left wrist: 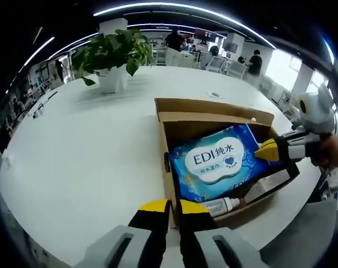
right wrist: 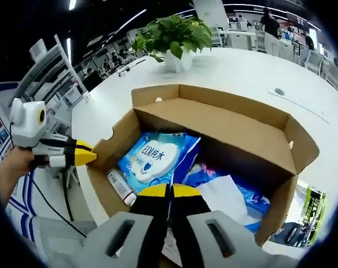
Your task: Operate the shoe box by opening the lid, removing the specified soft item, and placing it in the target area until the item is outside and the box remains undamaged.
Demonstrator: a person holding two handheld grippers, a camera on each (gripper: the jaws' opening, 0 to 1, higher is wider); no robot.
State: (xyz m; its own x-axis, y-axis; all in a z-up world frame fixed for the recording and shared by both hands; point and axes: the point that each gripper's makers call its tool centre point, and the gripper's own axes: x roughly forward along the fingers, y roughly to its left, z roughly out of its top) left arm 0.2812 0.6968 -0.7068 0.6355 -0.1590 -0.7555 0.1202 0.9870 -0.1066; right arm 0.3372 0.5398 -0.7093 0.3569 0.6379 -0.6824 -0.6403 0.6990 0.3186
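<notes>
The cardboard shoe box point(left wrist: 169, 162) stands open on the white table, its lid flap point(left wrist: 213, 109) folded back. Inside lies a blue wet-wipes pack point(left wrist: 216, 162) with a white label, also seen as the wipes pack point(right wrist: 155, 156) in the right gripper view. A small white bottle point(left wrist: 222, 206) lies along the box's near wall. My left gripper point(left wrist: 174, 207) is shut and empty just outside the near wall. My right gripper point(right wrist: 169, 192) is shut over the box point(right wrist: 236, 139), above a second blue pack point(right wrist: 236, 198). The right gripper point(left wrist: 269, 151) reaches in from the box's right side.
A potted green plant point(left wrist: 110, 56) stands on the far part of the round white table point(left wrist: 85, 151). The table edge point(left wrist: 303, 184) runs close behind the box's right side. The left gripper point(right wrist: 80, 156), held by a hand, sits beside the box. People stand far back.
</notes>
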